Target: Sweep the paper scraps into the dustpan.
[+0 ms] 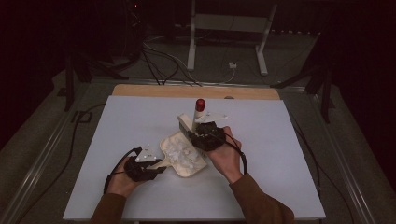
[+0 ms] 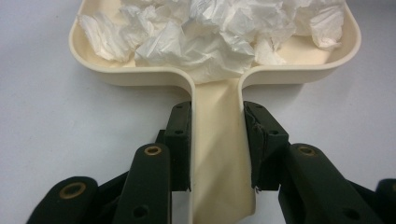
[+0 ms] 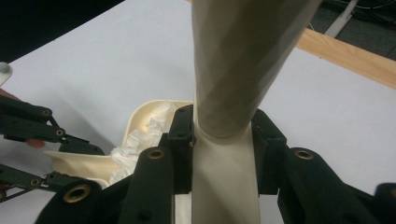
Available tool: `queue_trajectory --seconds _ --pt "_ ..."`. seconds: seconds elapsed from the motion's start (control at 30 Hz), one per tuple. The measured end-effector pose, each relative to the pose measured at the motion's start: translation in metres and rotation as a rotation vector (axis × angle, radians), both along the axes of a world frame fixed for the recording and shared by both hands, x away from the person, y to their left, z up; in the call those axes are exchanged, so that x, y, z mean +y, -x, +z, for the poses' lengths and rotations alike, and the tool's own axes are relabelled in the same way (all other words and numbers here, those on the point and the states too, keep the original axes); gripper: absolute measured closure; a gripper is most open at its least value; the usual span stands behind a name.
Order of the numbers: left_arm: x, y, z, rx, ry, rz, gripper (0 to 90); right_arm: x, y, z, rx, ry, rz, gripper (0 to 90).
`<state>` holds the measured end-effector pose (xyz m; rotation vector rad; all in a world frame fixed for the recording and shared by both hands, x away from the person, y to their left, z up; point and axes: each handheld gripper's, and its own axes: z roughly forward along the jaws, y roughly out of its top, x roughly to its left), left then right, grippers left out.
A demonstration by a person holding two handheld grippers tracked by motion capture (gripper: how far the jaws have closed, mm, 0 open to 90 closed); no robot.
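Pinching the dustpan (image 2: 219, 154) handle, our left tongs (image 2: 218, 140) hold it at the counter's (image 1: 116, 121) near centre, crumpled tissue (image 2: 210, 32) inside; right tongs (image 3: 223, 140) clamp the brush (image 3: 233, 74) handle just beyond.

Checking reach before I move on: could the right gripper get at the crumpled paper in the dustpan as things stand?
Probably not: the right gripper is shut on the brush handle, so its jaws are taken. The paper itself lies uncovered in the dustpan.
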<state>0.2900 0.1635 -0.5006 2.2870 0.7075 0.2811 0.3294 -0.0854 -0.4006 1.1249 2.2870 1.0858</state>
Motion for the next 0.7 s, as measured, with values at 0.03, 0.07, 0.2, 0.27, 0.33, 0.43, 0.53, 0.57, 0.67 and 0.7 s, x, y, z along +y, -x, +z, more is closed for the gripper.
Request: queue_trajectory --seconds 0.03,0.07,0.2,0.27,0.33,0.43,0.53,0.57,0.67,0.7 --pt "0.001 0.000 0.000 0.001 0.001 0.000 66.6 -0.001 -0.001 0.001 -0.002 -0.002 -0.003 67.1" --pt "0.001 0.000 0.000 0.001 0.001 0.000 66.6 -0.002 -0.001 0.001 -0.004 -0.002 -0.006 67.1" --pt "0.003 0.000 0.000 -0.001 0.005 0.009 66.6 -0.004 -0.003 0.002 -0.006 0.000 -0.010 67.1" --pt "0.004 0.001 0.001 -0.002 0.010 0.015 66.6 -0.005 -0.004 0.001 -0.005 0.008 -0.012 67.1" --pt "0.004 0.001 0.001 -0.005 0.011 0.021 66.6 -0.007 -0.005 0.001 -0.005 0.014 -0.015 67.1" --pt "0.006 0.001 0.002 -0.011 0.014 0.031 66.6 -0.009 -0.006 0.000 -0.006 0.015 -0.020 67.1" --pt "0.007 0.001 0.003 -0.013 0.017 0.043 66.6 -0.012 -0.008 0.000 -0.005 0.015 -0.027 67.1" --pt "0.008 0.001 0.004 -0.015 0.017 0.045 66.6 -0.013 -0.008 0.000 -0.004 0.016 -0.030 67.1" --pt "0.010 0.002 0.004 -0.018 0.022 0.057 66.6 -0.017 -0.010 -0.001 -0.003 0.018 -0.037 67.1" --pt "0.012 0.002 0.005 -0.020 0.020 0.062 66.6 -0.018 -0.010 -0.001 -0.003 0.019 -0.039 67.1"
